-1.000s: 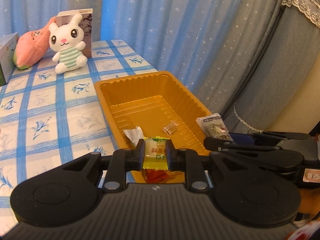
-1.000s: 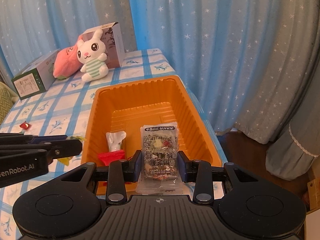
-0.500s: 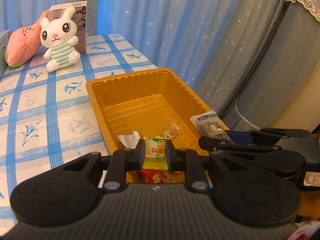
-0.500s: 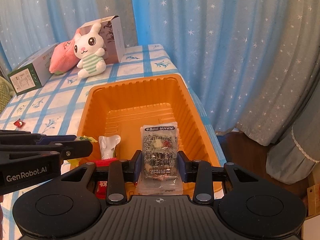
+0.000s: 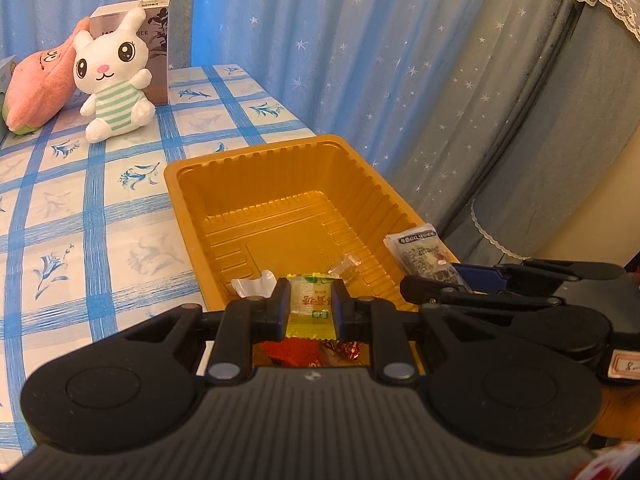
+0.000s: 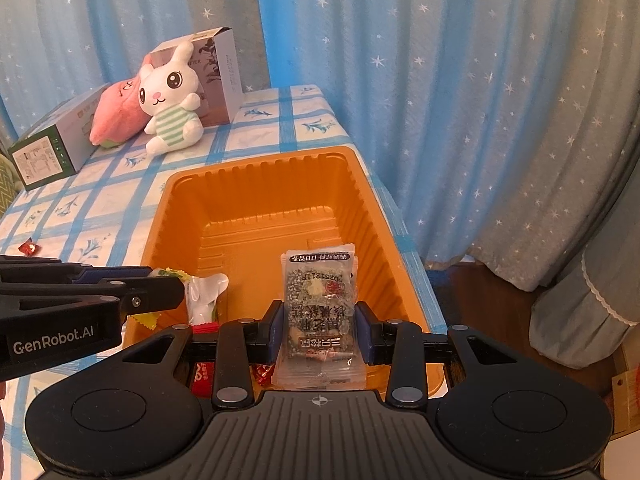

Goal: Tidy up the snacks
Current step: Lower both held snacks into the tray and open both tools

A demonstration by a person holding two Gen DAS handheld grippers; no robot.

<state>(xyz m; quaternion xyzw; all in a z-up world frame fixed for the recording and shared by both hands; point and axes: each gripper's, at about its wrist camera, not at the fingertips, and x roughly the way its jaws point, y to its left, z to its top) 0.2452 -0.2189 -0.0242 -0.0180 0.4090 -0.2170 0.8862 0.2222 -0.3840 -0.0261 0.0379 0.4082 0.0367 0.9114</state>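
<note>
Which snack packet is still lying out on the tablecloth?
The small red-wrapped candy, alone on the tablecloth left of the orange tray; every other packet is in the tray or clamped in a gripper.

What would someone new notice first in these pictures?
Probably the big orange tray on the blue-checked tablecloth, with a few snacks at its near end. Each gripper is shut on a packet above it: the left gripper on a yellow candy, the right gripper on a clear nut pack. A white bunny sits behind.
</note>
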